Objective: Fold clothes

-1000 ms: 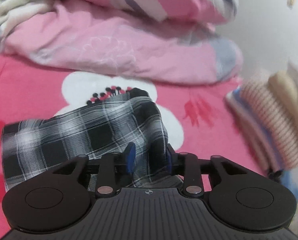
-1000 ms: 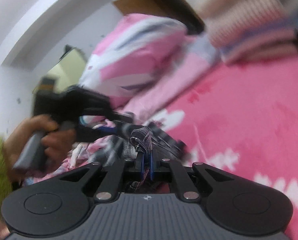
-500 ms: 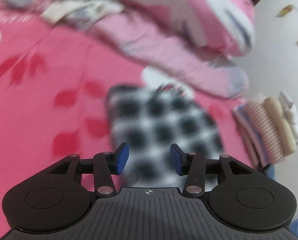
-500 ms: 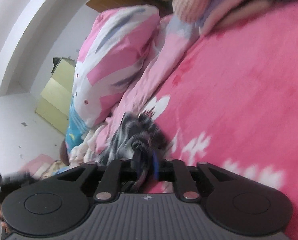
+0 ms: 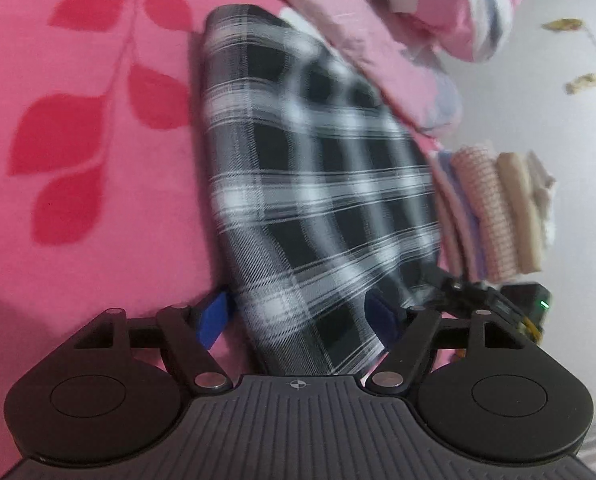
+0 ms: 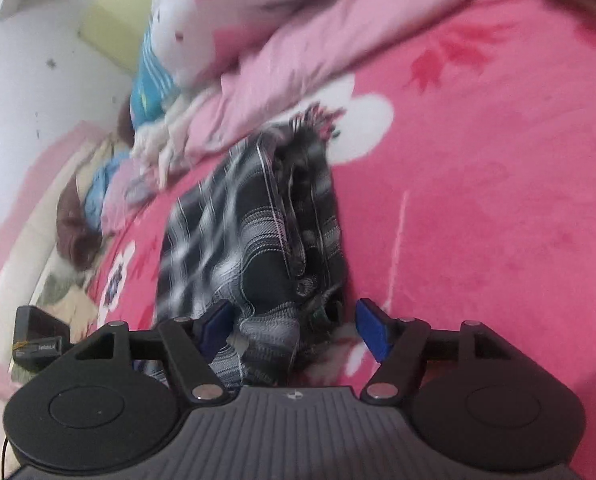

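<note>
Left claw (image 5: 300, 320) tilted downward over the bed, jaws opening and spread wide, blue pads (image 5: 214, 318) clear of the cloth. Between them, not pinched, the near end of the plaid garment (image 5: 306, 184): black-and-white check, soft woven fabric, folded into a long narrow strip running away from the camera. Lying flat on the pink bedspread (image 5: 90, 200), a plush surface printed with red leaves. Beyond the strip's far right edge, a rumpled pale-pink quilt (image 5: 378, 40). To the right, a stack of folded clothes (image 5: 494, 208) in striped peach, lilac and cream layers, edges blurred. Part of a second dark device with a green light at the right edge (image 5: 526, 304), next to the stack.

Right claw (image 6: 294, 326) likewise angled down, jaws opening, blue pads (image 6: 372, 328) well apart. Beneath and between them the same plaid garment (image 6: 254, 232), here bunched and layered, with a stitched grey band and a fringed far end. No pad pressing on it as far as visible; left pad partly hidden against the folds. Pink bedspread (image 6: 498, 200) with white flower shapes on the right; pink-and-white pillows (image 6: 238, 8) and loose crumpled laundry (image 6: 154, 128) at the far side, smeared by blur.
</note>
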Available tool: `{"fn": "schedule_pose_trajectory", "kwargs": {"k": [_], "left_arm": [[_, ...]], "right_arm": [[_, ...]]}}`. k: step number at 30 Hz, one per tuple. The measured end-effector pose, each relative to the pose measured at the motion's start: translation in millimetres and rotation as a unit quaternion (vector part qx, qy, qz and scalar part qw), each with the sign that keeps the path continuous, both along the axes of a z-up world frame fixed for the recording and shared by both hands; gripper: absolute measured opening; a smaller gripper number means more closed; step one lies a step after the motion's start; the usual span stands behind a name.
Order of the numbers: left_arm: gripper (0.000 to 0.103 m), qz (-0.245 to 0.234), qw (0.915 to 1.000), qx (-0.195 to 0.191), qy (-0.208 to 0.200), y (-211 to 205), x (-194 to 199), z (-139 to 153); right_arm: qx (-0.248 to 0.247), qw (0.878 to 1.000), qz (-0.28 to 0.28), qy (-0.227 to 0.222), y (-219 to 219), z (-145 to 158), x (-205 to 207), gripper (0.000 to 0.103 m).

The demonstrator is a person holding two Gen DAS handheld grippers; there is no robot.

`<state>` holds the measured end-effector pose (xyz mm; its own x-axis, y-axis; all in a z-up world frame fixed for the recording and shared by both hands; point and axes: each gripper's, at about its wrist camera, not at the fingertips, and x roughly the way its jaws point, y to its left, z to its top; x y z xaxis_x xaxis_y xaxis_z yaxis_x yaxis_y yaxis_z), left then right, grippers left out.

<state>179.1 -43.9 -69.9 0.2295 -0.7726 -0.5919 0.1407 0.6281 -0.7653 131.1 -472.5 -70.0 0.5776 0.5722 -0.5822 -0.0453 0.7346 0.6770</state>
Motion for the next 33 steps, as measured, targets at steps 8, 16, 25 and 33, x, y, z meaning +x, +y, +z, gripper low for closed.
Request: {"fn": "schedule_pose_trajectory", "kwargs": {"k": [8, 16, 25, 33], "left_arm": [[0.040, -0.022, 0.9996, 0.006, -0.019, -5.8, -0.9, -4.2], [0.011, -0.022, 0.9994, 0.014, -0.024, -1.7, -19.1, 16.6], [0.016, -0.077, 0.9930, 0.088, -0.019, 6.9, -94.8, 31.8], [0.028, -0.036, 0.9798, 0.182, -0.075, 34.6, -152.8, 96.7]], "right_arm": [[0.015, 0.999, 0.034, 0.010, 25.3, -10.3, 20.4, 0.038], [0.026, 0.999, 0.017, -0.009, 38.6, 12.3, -7.3, 0.027], [0.055, 0.998, 0.021, 0.017, 51.4, 4.5, -108.2, 0.029], [0.051, 0.998, -0.037, -0.003, 39.1, 10.8, -157.6, 0.046]]}}
